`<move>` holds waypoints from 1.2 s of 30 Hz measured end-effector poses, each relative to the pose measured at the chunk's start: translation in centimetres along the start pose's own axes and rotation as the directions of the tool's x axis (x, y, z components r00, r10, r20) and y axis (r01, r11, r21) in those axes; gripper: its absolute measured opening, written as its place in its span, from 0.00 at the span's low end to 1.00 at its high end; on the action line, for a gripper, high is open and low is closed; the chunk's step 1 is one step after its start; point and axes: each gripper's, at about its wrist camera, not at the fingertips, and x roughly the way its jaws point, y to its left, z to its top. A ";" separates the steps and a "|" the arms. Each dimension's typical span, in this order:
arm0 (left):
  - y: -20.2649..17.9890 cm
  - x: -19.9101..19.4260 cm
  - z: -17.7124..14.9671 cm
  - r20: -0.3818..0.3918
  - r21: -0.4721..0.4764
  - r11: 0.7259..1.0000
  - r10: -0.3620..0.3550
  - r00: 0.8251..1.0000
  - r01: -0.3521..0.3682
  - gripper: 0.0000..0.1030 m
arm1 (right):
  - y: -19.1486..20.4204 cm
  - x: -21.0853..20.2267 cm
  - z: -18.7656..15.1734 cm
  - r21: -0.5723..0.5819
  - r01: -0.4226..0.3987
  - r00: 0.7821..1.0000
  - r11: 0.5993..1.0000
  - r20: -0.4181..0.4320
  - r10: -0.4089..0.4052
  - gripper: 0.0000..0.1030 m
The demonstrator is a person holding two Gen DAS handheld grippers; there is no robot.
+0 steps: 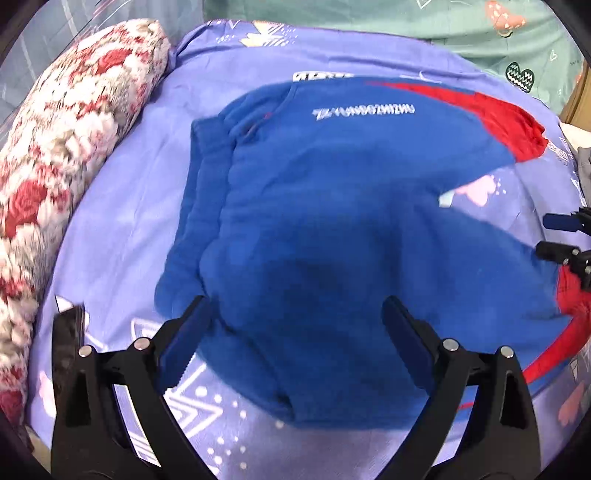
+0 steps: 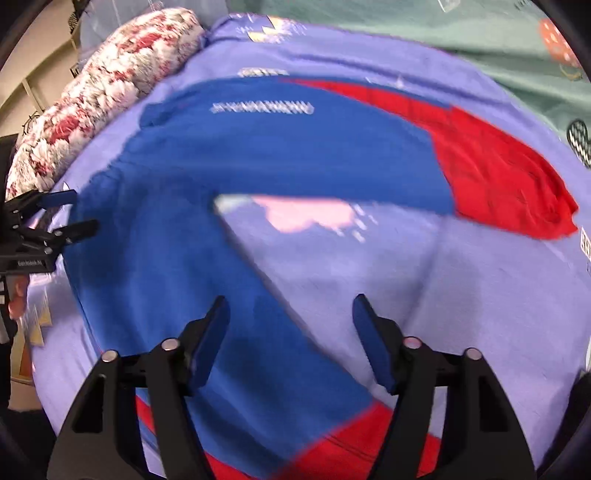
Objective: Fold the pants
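Note:
Blue pants [image 1: 325, 206] with red lower legs and white lettering lie spread on a purple sheet [image 1: 122, 206], waistband to the left and both legs running right. My left gripper [image 1: 295, 314] is open and empty, hovering over the seat near the near edge. My right gripper [image 2: 290, 314] is open and empty above the near leg [image 2: 207, 295], where blue cloth meets the bare sheet [image 2: 461, 295]. The far leg's red end [image 2: 509, 173] lies at the right. Each gripper shows in the other's view: the right one [image 1: 554, 236], the left one [image 2: 74, 214].
A rolled red-and-white floral blanket [image 1: 62, 155] lies along the left side of the bed. A green patterned cover [image 1: 461, 33] lies across the far side. A grey item [image 1: 583, 173] sits at the right edge.

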 end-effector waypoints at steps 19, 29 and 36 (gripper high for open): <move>4.7 3.0 -2.4 -0.130 -0.196 0.981 -0.012 0.991 -0.014 0.92 | -2.0 -0.2 -3.2 0.029 0.120 0.993 0.992 0.011 -0.120 0.03; 3.4 -1.0 -0.4 0.021 -0.126 0.992 -0.012 1.000 0.015 0.93 | -7.8 -8.1 -8.8 0.390 -0.014 0.985 0.921 0.163 -0.054 0.44; 2.6 2.8 -1.1 -0.076 -0.133 0.991 0.006 0.997 -0.016 0.93 | -9.6 -5.9 -14.1 0.538 -0.125 0.990 0.833 0.127 0.067 0.39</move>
